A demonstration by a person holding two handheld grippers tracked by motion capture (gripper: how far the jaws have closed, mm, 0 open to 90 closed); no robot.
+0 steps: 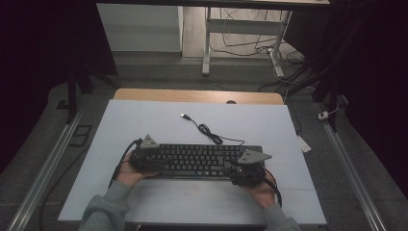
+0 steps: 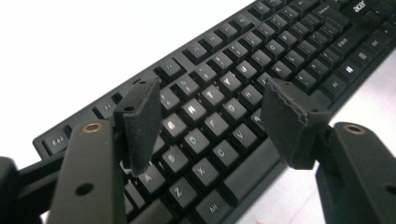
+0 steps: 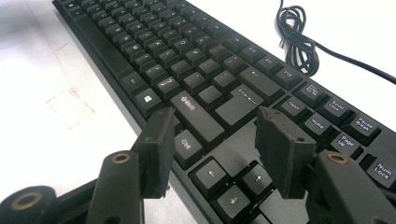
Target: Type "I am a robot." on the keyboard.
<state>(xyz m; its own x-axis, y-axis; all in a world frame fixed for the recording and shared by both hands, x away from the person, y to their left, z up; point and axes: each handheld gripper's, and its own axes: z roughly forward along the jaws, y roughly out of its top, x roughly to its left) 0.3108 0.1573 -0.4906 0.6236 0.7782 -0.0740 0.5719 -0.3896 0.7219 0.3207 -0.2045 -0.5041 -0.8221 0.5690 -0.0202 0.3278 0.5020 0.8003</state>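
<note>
A black keyboard [image 1: 202, 160] lies flat on the white mat, long side toward the person. My left gripper [image 1: 146, 156] hovers at its left end. In the left gripper view the gripper [image 2: 210, 116] stands open over the letter keys of the keyboard [image 2: 261, 60], with nothing clamped between the pads. My right gripper [image 1: 248, 168] is at the keyboard's right end. In the right gripper view it [image 3: 215, 140] is open above the arrow and Ctrl keys of the keyboard [image 3: 201, 70]. The keyboard's cable [image 1: 208, 130] coils behind it and ends in a loose USB plug [image 1: 184, 116].
The white mat [image 1: 144, 120] covers most of a wooden table [image 1: 192, 95]. The cable coil [image 3: 296, 37] lies just past the keyboard's far edge. Faint red marks [image 3: 70, 107] sit on the mat in front of the keyboard. A desk frame [image 1: 207, 48] and floor cables stand beyond.
</note>
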